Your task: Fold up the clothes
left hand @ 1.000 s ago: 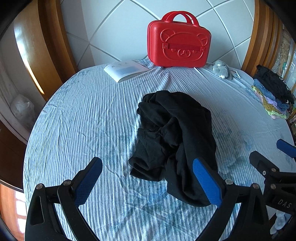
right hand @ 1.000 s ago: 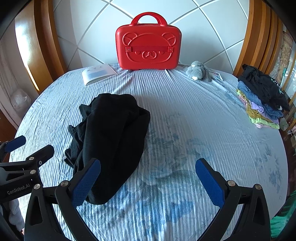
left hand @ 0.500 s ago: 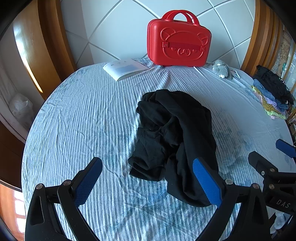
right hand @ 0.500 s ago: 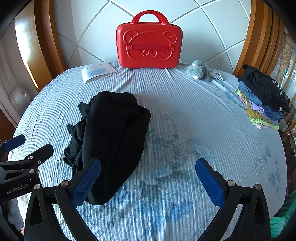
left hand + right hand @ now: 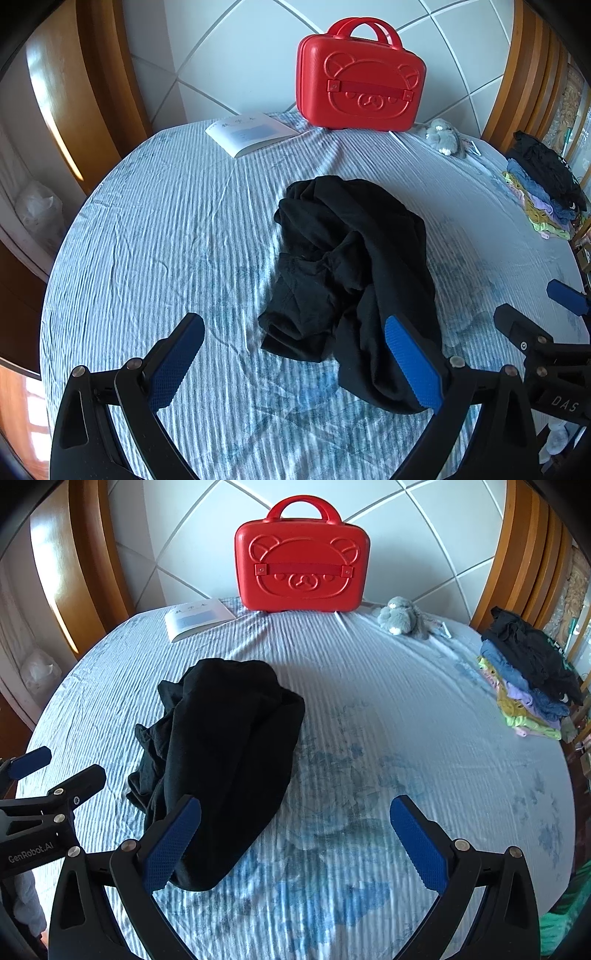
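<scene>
Your right gripper (image 5: pixel 295 843) hangs spread wide over the bed's (image 5: pixel 388 738) near edge, empty. The crumpled black garment (image 5: pixel 225 760) lies left of centre. At the far edge stands a red bear suitcase (image 5: pixel 302 570); folded clothes (image 5: pixel 528 679) sit at the right edge.

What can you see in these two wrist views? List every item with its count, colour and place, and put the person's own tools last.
bedsheet: one, pale blue striped, covers the whole surface
black garment: one, black, crumpled in a heap at mid-sheet, unfolded
suitcase: one, red with a bear face, upright at the far edge against the white wall
booklet: one, white, lying flat left of the suitcase
plush toy: one, grey, right of the suitcase
clothes pile: one stack, black on top, then blue, purple, yellow and green, at the right edge
left claw: one, black with blue pads, open, above the garment's near left part
right claw: one, black with blue pads, open, holds nothing
</scene>
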